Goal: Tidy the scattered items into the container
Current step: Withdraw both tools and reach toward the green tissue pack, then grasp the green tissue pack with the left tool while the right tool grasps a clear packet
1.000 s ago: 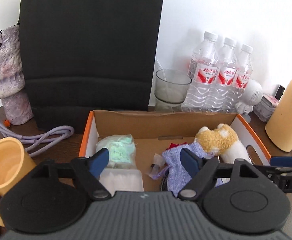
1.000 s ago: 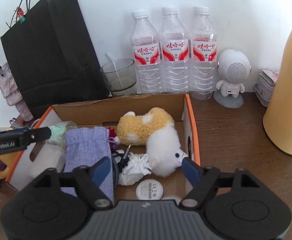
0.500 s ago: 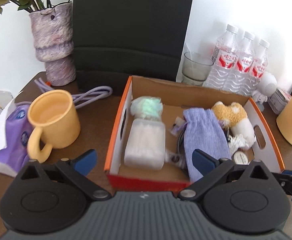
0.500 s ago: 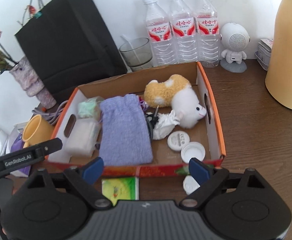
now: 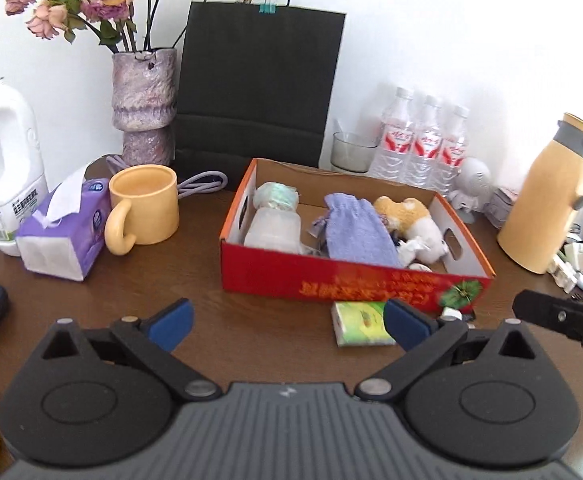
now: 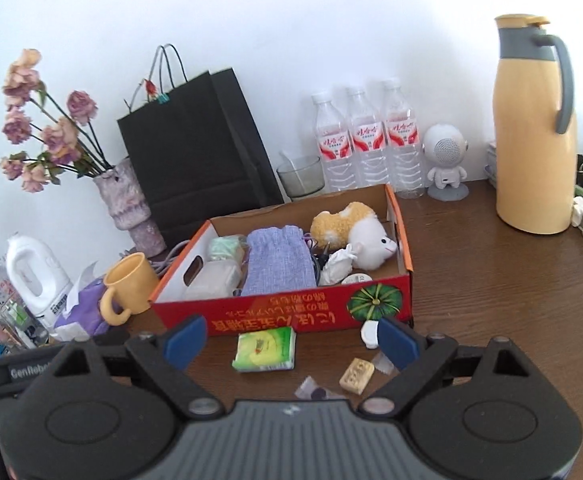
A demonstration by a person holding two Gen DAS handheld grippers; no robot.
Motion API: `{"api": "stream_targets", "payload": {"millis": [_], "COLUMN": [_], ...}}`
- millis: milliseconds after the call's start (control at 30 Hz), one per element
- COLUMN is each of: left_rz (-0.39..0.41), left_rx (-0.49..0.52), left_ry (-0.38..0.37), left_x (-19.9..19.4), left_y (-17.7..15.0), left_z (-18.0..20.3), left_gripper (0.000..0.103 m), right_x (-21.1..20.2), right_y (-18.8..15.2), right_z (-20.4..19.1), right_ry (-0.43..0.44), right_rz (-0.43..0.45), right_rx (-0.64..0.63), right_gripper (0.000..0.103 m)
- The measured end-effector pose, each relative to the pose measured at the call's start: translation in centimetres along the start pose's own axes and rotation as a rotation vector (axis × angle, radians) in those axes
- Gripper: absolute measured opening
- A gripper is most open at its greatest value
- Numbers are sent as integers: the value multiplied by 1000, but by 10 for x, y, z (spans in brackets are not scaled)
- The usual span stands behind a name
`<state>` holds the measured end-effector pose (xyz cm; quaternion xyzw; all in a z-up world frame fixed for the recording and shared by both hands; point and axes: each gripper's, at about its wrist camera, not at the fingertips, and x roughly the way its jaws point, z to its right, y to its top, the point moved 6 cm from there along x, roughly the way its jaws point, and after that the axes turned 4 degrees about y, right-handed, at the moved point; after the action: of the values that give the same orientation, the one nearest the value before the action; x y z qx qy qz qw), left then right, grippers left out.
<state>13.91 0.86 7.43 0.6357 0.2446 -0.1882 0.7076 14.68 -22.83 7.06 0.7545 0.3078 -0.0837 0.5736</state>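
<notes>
Both grippers sit back from the red cardboard box (image 6: pixel 291 316), jaws spread wide and nothing between them; the left gripper (image 5: pixel 287 322) and the right gripper (image 6: pixel 289 342) have both just been opening.

Box already holds a lilac pouch (image 6: pixel 277 260), a plush toy (image 6: pixel 351 232), a crumpled tissue (image 6: pixel 337 266), a frosted plastic case (image 5: pixel 273 228) and a small round tin (image 6: pixel 357 279).

Still loose on the table (image 6: pixel 491 280), all just in front of the box's near wall: green tissue packet (image 6: pixel 265 349), small white cap (image 6: pixel 369 333) close to the right fingertip, cream biscuit-like block (image 6: pixel 356 375), a clear wrapper with a dark piece in it (image 6: pixel 315 392).

Judged step: between placements, choosing the next pick. Task partly done.

Next move, as a judgement: the green packet lies flat between the right gripper's fingers, so a lowering and a close across its short sides would serve. The flat small pieces will want a low, careful pinch.

Mug (image 5: pixel 145 204), tissue pack (image 5: pixel 65 232) and flask (image 6: pixel 533 128) stand apart; probably not part of the tidy.
</notes>
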Motion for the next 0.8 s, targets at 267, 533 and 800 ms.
{"api": "stream_targets", "payload": {"millis": [267,533,800], "left_rz": [-8,5,0], "left_rx": [40,124,212], "left_ry": [-26,17,-10], "left_x": [-31,-5,52], "left_y": [-68,-76,-51], "left_z": [-7,-10,-1], "left_gripper": [103,103,98], "right_x": [-35,0,65], "right_y": [-69,-92,-73], "right_z": [1,23,18], "right_ry": [-43,-39,69], "right_rz": [-10,-143,-233], "right_rx": [-118,-95,-212], "right_gripper": [92,73,55]}}
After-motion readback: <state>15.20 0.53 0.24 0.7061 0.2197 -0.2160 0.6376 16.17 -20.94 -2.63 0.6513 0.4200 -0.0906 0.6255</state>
